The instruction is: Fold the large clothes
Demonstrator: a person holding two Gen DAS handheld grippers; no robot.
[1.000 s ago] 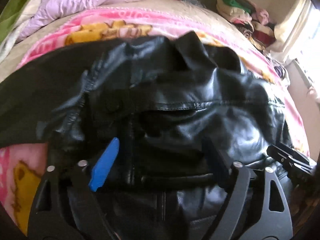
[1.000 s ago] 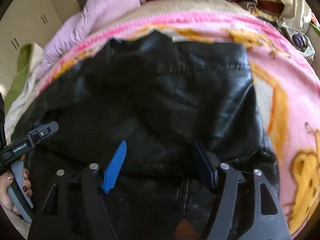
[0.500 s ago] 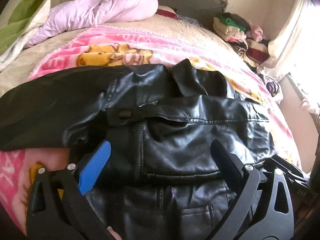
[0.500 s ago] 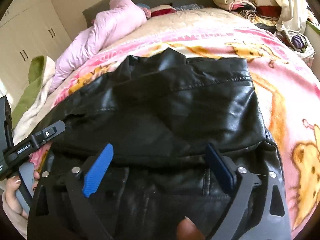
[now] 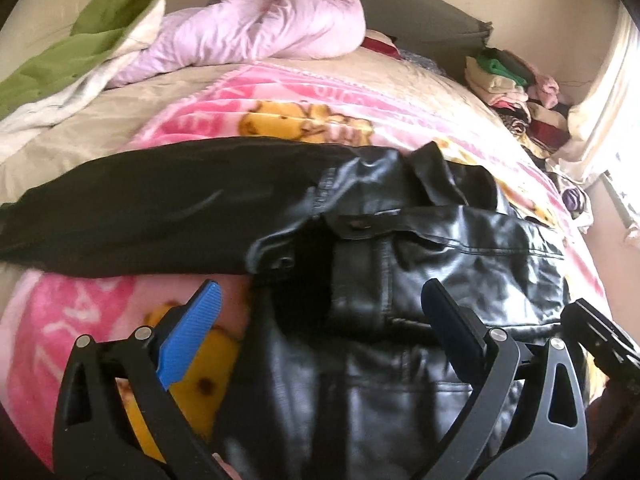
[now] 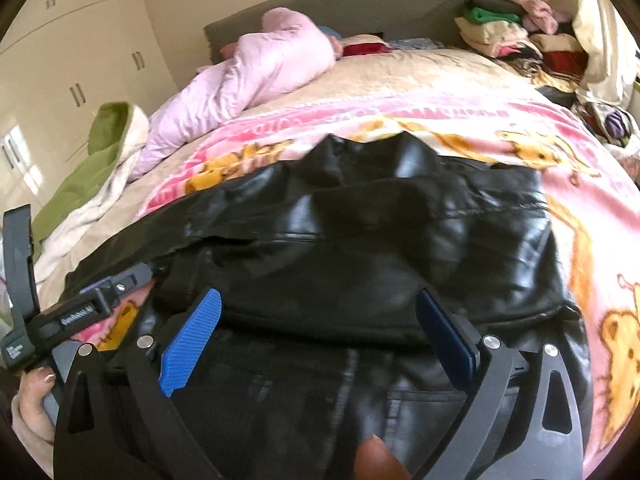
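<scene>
Above the pink blanket (image 5: 72, 320), left gripper (image 5: 320, 320) and right gripper (image 6: 320, 320) gape wide, empty, over the black jacket (image 6: 360, 248).

A home bedroom: a bed (image 6: 400, 76) with a pink cartoon blanket (image 6: 580, 168), white wardrobes (image 6: 80, 60) at left, stacked clothes (image 6: 508, 36) far right.

A black jacket (image 5: 440, 264) of glossy, leather-like material, creased and catching window light, lies on a soft, fleecy pink blanket (image 6: 580, 208) printed with yellow cartoon bears. Its left sleeve (image 5: 160, 208) looks matt, more like plain cloth. On the far side of the bed, a lilac quilted coat (image 5: 256, 28) shows a faint satin sheen beside a plush green-and-cream throw (image 5: 80, 52). The left gripper (image 5: 320, 320) and right gripper (image 6: 320, 332) are matt black plastic with small shiny metal rivets; each carries ribbed blue pads (image 6: 192, 340).
</scene>
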